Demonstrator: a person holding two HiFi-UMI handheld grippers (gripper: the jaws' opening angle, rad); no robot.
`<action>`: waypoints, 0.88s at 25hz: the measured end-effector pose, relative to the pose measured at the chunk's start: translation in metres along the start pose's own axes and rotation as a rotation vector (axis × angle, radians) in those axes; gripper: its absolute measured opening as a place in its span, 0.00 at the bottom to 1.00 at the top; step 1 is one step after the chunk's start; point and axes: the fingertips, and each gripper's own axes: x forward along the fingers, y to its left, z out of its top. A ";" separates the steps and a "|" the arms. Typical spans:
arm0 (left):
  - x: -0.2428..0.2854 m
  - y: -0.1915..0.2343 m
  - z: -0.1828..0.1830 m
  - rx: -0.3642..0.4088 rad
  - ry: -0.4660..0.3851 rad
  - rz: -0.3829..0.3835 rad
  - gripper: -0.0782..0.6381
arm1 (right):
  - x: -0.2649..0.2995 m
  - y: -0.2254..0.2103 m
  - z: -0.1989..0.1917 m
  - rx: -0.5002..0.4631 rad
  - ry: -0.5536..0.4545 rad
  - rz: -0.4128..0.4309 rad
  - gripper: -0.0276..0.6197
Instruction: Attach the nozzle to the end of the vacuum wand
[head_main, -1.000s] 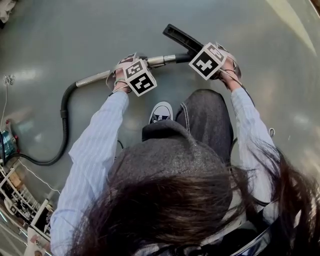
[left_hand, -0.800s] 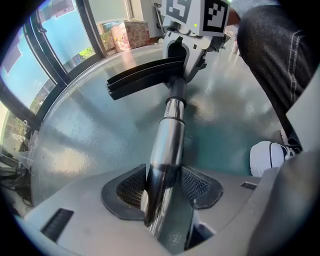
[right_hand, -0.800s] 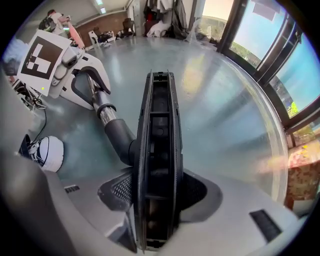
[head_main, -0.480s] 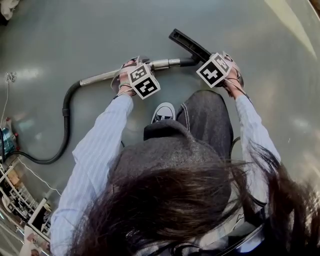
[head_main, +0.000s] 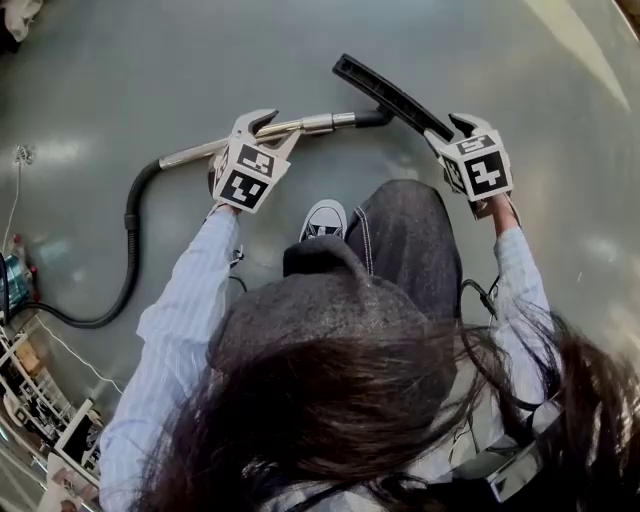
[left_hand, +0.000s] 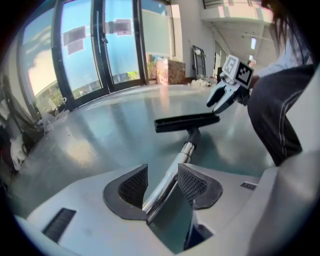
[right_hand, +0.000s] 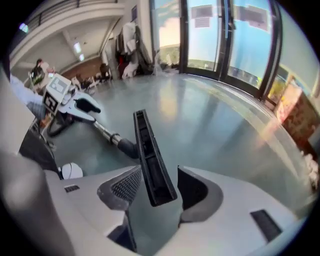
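Note:
The silver vacuum wand (head_main: 250, 137) lies across the grey floor, and the black nozzle (head_main: 385, 93) sits joined to its right end by a black neck (left_hand: 193, 134). My left gripper (head_main: 278, 128) straddles the wand's middle. In the left gripper view the wand (left_hand: 170, 180) runs between the pads with a gap on its left side, so the left gripper (left_hand: 162, 180) is open. My right gripper (head_main: 448, 130) is open around the nozzle's near tip. That tip (right_hand: 155, 180) lies between the pads with room on both sides of it in the right gripper (right_hand: 159, 187) view.
A black hose (head_main: 128, 250) curves from the wand's left end toward the left edge. The person's white-toed shoe (head_main: 322, 222) and dark trouser leg (head_main: 410, 240) are just below the wand. Cluttered shelving (head_main: 30, 400) stands at lower left. Tall glass windows (left_hand: 100, 50) lie beyond.
Both grippers have drawn back toward the person and now show parted jaws. The wand and nozzle have stayed in about the same place.

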 end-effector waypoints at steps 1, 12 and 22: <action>-0.006 -0.001 0.009 -0.026 -0.040 0.004 0.37 | -0.006 0.001 0.005 0.068 -0.052 0.022 0.40; -0.019 -0.017 0.056 -0.158 -0.231 -0.053 0.12 | -0.018 0.016 0.039 0.409 -0.369 0.144 0.05; -0.094 -0.003 0.066 -0.353 -0.129 -0.078 0.12 | -0.069 0.069 0.067 0.529 -0.330 0.203 0.05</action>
